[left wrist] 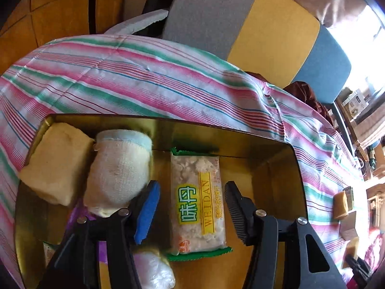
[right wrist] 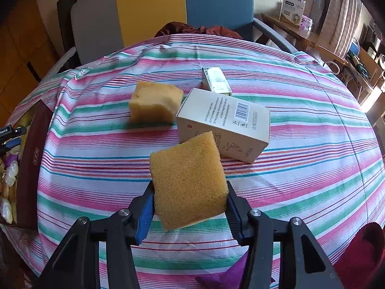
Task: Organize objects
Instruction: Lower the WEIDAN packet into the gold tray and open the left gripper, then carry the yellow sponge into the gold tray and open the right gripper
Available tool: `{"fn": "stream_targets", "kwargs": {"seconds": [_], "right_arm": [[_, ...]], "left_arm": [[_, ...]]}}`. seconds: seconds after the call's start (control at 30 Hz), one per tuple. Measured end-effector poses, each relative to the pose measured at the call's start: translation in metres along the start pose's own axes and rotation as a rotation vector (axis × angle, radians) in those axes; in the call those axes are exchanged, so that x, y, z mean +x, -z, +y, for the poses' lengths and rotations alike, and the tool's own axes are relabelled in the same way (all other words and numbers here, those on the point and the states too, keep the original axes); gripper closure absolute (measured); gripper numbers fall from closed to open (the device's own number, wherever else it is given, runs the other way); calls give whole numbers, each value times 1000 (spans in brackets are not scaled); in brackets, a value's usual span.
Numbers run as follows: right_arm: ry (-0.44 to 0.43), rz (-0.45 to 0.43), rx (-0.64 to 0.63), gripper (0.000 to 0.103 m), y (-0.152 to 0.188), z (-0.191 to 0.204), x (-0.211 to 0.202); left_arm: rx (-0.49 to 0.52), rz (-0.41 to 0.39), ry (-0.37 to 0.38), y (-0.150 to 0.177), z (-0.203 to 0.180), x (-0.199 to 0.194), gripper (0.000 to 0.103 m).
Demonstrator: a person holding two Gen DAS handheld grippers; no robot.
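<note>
In the left wrist view my left gripper (left wrist: pixel 192 207) is open above a gold-lined box (left wrist: pixel 276 166). A WEIDAN snack bar (left wrist: pixel 197 204) lies flat between its fingers, apart from both pads. The box also holds a yellow sponge (left wrist: pixel 54 163), a rolled white sock (left wrist: pixel 119 171) and a clear-wrapped item (left wrist: pixel 154 269). In the right wrist view my right gripper (right wrist: pixel 190 207) is shut on a yellow sponge (right wrist: pixel 187 180), held above the striped cloth (right wrist: pixel 312 168). A second sponge (right wrist: pixel 155 104), a white carton (right wrist: pixel 225 124) and a small box (right wrist: pixel 216 82) lie beyond it.
The box's brown side (right wrist: pixel 31 159) shows at the left edge of the right wrist view. A chair with grey, yellow and blue panels (right wrist: pixel 154 9) stands behind the table. A red cloth (right wrist: pixel 361 255) and a purple piece (right wrist: pixel 228 274) lie near the front edge.
</note>
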State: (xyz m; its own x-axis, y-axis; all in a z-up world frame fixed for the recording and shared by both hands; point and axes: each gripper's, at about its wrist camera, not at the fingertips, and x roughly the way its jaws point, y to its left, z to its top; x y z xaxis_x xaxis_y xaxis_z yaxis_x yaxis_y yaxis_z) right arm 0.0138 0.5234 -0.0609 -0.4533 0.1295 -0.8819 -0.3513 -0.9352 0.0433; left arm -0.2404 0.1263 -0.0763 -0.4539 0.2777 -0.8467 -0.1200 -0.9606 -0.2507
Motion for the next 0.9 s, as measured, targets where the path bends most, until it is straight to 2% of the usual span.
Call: {"fn": "stream_targets", "kwargs": {"seconds": [0.07, 0.23, 0.4, 0.57, 0.7, 0.9], "right_arm": [[3, 0, -1, 50, 0, 0, 0], [-1, -4, -4, 50, 1, 0, -1], [-5, -11, -60, 50, 3, 14, -4], [-12, -4, -138, 50, 6, 42, -9], [-75, -35, -171, 50, -1, 79, -22], [-185, -84, -313, 50, -14, 171, -36]], "left_arm": [[31, -30, -21, 5, 0, -14, 46], [117, -171, -30, 27, -2, -64, 43], [193, -232, -43, 61, 1, -101, 41], [198, -260, -56, 87, 13, -120, 41], [201, -264, -70, 102, 21, -126, 40], [212, -277, -92, 118, 32, -133, 39]]}}
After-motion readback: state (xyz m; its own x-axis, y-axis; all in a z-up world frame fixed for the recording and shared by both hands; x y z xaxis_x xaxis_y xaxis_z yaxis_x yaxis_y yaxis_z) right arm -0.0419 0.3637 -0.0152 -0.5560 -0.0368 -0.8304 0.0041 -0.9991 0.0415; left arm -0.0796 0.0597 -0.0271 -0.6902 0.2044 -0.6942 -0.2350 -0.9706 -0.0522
